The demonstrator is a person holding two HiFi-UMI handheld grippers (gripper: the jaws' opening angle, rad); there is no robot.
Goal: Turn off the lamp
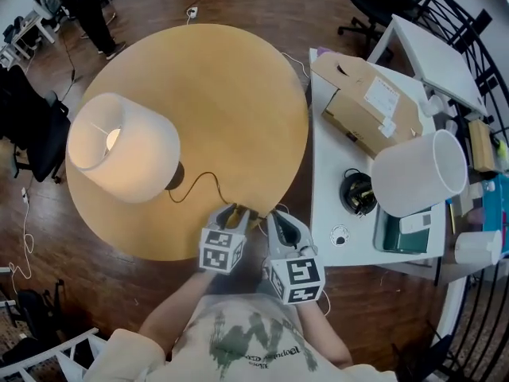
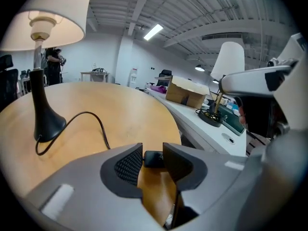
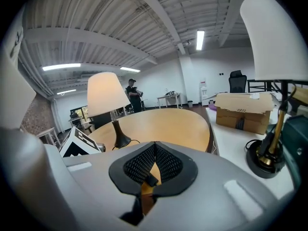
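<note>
A lit lamp with a white shade (image 1: 123, 146) and black base (image 1: 173, 175) stands at the left of the round wooden table (image 1: 231, 94). Its black cord (image 1: 199, 178) runs to the near edge, where both grippers sit side by side. My left gripper (image 2: 153, 152) is open, with the cord's small black switch (image 2: 154, 159) lying between its fingertips. In the left gripper view the lamp base (image 2: 45, 121) stands far left. My right gripper (image 3: 154, 146) is shut, fingertips meeting, nothing held. The glowing lamp (image 3: 107, 94) shows beyond it, and the left gripper's marker cube (image 3: 79, 143) beside it.
A white table (image 1: 334, 173) adjoins on the right, carrying a cardboard box (image 1: 366, 106) and a second, unlit lamp with a white shade (image 1: 417, 173) and black base (image 1: 358, 191). Office chairs (image 1: 382, 6) stand behind. A person (image 1: 87, 6) stands far at upper left.
</note>
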